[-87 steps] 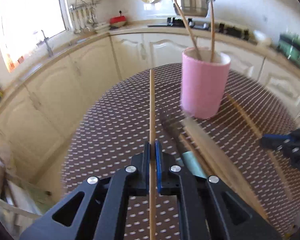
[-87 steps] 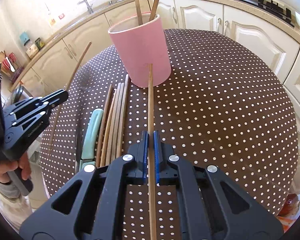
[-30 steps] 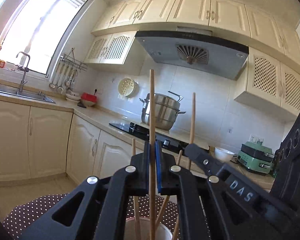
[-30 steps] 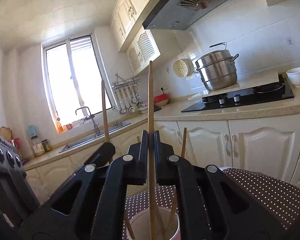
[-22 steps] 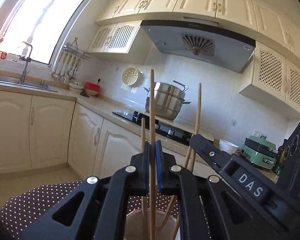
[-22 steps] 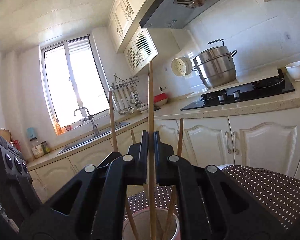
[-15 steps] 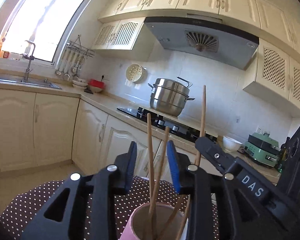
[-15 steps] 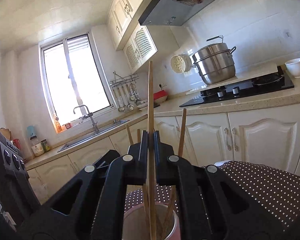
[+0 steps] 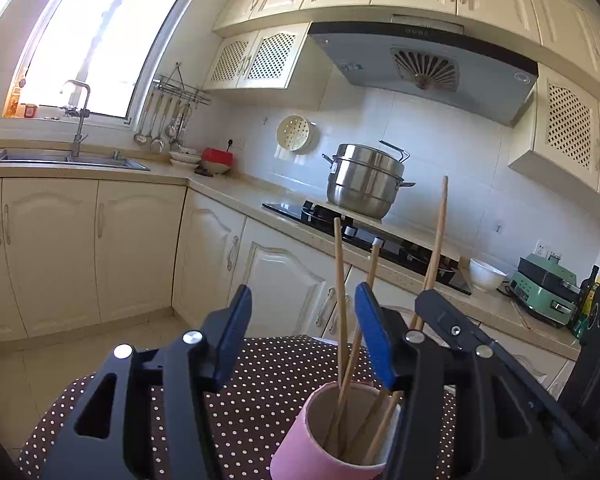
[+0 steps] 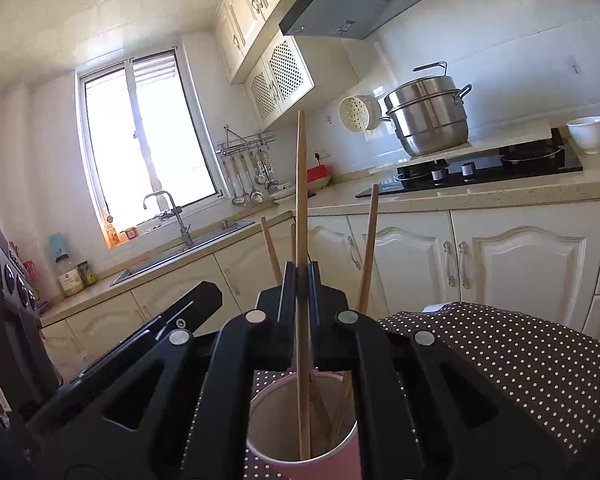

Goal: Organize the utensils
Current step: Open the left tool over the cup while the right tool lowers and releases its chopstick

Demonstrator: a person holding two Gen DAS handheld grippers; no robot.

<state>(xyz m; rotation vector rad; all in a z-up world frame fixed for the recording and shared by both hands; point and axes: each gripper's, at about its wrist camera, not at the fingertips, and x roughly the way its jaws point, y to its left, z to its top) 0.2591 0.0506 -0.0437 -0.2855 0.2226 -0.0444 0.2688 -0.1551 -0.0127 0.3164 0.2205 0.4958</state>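
A pink cup (image 9: 328,446) stands on the dotted table just below both grippers, with several wooden chopsticks leaning inside it. My left gripper (image 9: 302,332) hangs above the cup and its jaws are opening; a loose chopstick (image 9: 340,280) rises free between the blue pads without touching them. My right gripper (image 10: 300,280) is shut on an upright chopstick (image 10: 301,184) whose lower end reaches down into the pink cup (image 10: 300,424). The right gripper's black body (image 9: 500,368) shows at the right of the left wrist view.
The brown table with white dots (image 9: 260,380) lies beneath. Behind it run cream kitchen cabinets (image 9: 132,248), a sink under the window (image 9: 64,156), a black hob (image 10: 500,164) and a steel steamer pot (image 9: 364,180).
The left gripper has let go of its chopstick, which now stands in the cup, and its jaws have spread. Both views tilted down a little, showing more of the cup. The right grip is unchanged.
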